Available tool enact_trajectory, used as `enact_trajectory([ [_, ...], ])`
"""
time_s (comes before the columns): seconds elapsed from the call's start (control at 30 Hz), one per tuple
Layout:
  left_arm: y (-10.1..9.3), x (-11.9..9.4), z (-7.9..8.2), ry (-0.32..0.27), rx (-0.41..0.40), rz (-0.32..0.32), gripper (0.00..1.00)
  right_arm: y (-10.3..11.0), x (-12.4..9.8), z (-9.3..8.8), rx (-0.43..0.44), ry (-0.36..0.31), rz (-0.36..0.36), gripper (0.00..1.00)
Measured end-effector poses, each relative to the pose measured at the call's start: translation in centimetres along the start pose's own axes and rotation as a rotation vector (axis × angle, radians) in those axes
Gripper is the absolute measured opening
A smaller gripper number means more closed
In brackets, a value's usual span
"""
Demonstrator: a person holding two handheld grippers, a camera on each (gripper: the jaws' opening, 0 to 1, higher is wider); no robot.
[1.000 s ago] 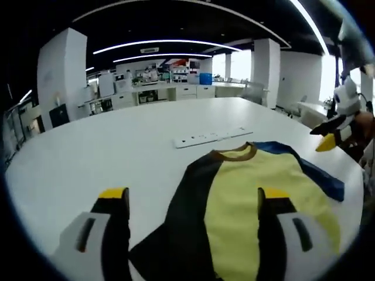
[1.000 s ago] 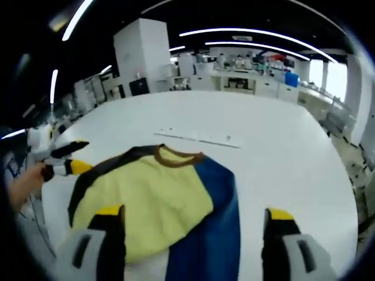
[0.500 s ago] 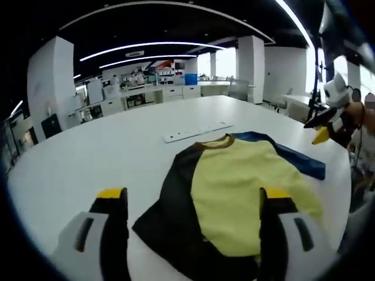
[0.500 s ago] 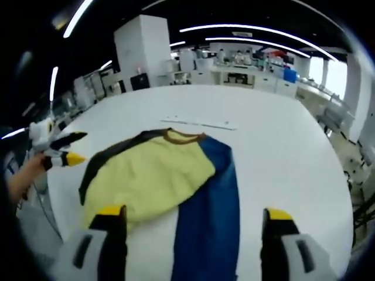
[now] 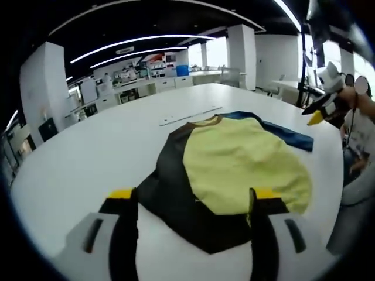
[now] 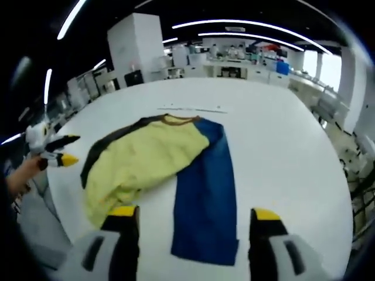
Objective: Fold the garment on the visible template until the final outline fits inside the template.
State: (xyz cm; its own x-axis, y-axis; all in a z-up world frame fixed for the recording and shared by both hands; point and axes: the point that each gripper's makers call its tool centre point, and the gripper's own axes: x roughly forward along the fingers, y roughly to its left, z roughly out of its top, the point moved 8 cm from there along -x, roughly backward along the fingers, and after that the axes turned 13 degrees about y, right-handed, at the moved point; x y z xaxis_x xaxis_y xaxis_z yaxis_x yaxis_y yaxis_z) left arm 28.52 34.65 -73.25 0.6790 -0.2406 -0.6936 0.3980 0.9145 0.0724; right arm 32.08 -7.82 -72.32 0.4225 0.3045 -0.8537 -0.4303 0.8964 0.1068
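Observation:
A garment lies flat on the white round table [image 5: 82, 158]. It has a yellow middle [image 5: 240, 164], a black side [image 5: 170, 181], a blue side [image 5: 281, 133] and a brown collar. In the right gripper view the yellow part [image 6: 143, 158] overlaps a long blue panel [image 6: 205, 193]. My left gripper [image 5: 193, 196] hovers open over the garment's near hem, holding nothing. My right gripper [image 6: 194, 213] is open above the blue panel's near end, also holding nothing. The right gripper [image 5: 319, 111] appears held by a hand beyond the table's right edge. The left gripper [image 6: 57, 153] appears at the left edge, jaws apart.
A thin white strip [image 5: 190, 115] lies on the table just past the collar, also seen as the strip [image 6: 190, 109]. The table edge [image 6: 334, 193] curves close on the right. Desks, pillars and shelves stand far behind. A dark stand [image 5: 304, 52] rises at the right.
Both views have pulled back and up, so more of the garment shows, including the blue panel's full length. The garment itself lies as before. Both grippers stay open.

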Motion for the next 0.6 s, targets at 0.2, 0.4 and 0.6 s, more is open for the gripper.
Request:
enact_trajectory([
  [0.2,-0.1,0.2,-2.1,0.042,-0.034,0.023,0.63,0.1,0.7,-1.9,0.021,0.023,-0.016,0.59],
  [0.4,-0.4,0.6,-3.4,0.073,-0.044,0.043,0.54,0.6,1.6,-3.4,0.014,0.048,-0.040,0.48],
  [0.6,-0.5,1.2,-4.9,0.118,-0.050,0.055,0.46,0.8,2.6,-4.3,-0.037,0.062,-0.103,0.38],
])
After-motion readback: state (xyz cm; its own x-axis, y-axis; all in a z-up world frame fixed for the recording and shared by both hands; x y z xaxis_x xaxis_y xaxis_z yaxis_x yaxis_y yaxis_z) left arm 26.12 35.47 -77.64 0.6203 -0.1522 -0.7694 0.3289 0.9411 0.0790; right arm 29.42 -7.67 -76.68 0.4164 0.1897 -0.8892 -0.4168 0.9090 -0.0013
